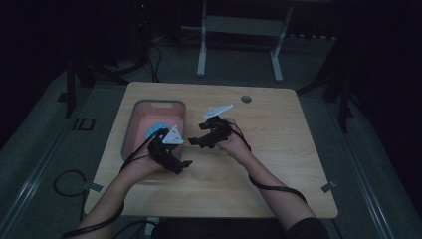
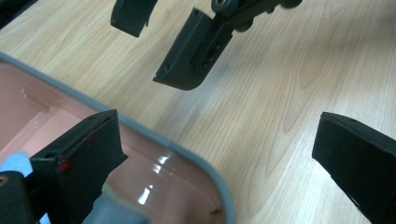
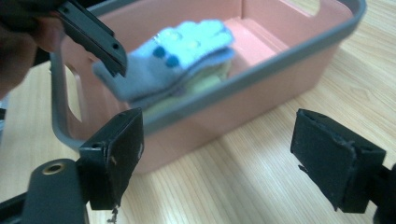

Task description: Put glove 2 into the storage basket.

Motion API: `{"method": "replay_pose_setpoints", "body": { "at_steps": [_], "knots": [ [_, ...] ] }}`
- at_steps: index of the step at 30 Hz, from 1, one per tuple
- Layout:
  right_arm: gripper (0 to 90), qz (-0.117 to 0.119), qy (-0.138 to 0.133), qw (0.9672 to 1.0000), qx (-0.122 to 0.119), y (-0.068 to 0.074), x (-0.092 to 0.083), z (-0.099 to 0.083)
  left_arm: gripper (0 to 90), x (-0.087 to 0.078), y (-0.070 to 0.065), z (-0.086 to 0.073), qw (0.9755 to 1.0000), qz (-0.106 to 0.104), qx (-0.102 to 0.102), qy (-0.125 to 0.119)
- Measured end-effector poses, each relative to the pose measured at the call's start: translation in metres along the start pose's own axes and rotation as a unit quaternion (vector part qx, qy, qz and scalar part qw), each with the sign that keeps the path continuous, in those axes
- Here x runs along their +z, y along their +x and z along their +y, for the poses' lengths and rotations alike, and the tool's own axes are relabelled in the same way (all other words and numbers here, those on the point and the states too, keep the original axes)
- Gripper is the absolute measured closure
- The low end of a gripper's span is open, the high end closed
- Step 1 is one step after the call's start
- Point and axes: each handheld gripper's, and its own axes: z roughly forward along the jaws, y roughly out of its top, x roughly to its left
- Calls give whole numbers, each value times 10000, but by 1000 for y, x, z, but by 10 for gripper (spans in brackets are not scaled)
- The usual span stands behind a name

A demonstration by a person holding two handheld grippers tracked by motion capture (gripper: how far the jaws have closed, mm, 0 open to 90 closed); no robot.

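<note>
Meanwhile, a pink bin [image 1: 130,124] with a grey rim sits on the left part of the wooden tabletop [image 1: 278,149]. Inside it lies a light-blue cloth [image 3: 177,60] with darker blue dots, folded over something pale yellow; in the high view it shows as a blue patch [image 1: 158,129] toward the bin's near right side. The left gripper [image 1: 183,165] hovers at the bin's near right corner, its jaws spread wide and empty, one over the bin's rim and one over bare wood. The right gripper [image 1: 195,134] is held just right of the bin, above the tabletop, pointing left toward it; its jaws also stand released, holding nothing. The two grippers are near each other but apart.
</note>
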Motion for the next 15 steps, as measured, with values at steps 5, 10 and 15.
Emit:
{"method": "replay_pose_setpoints", "body": {
  "at_steps": [5, 10, 15],
  "knots": [
    [172, -15, 58, 10000, 21, -3, -5, -12, 15, 5, -10, 4, 9999, -65, 37, -110],
    [172, -51, 112, 9999, 77, -6, -7, -25, 15, 11, -21, 10, 9996, -116, 117, -215],
    [172, -51, 157, 9997, 157, -8, -9, -38, 14, 19, -31, 14, 9991, -280, 165, -272]
  ]
}}
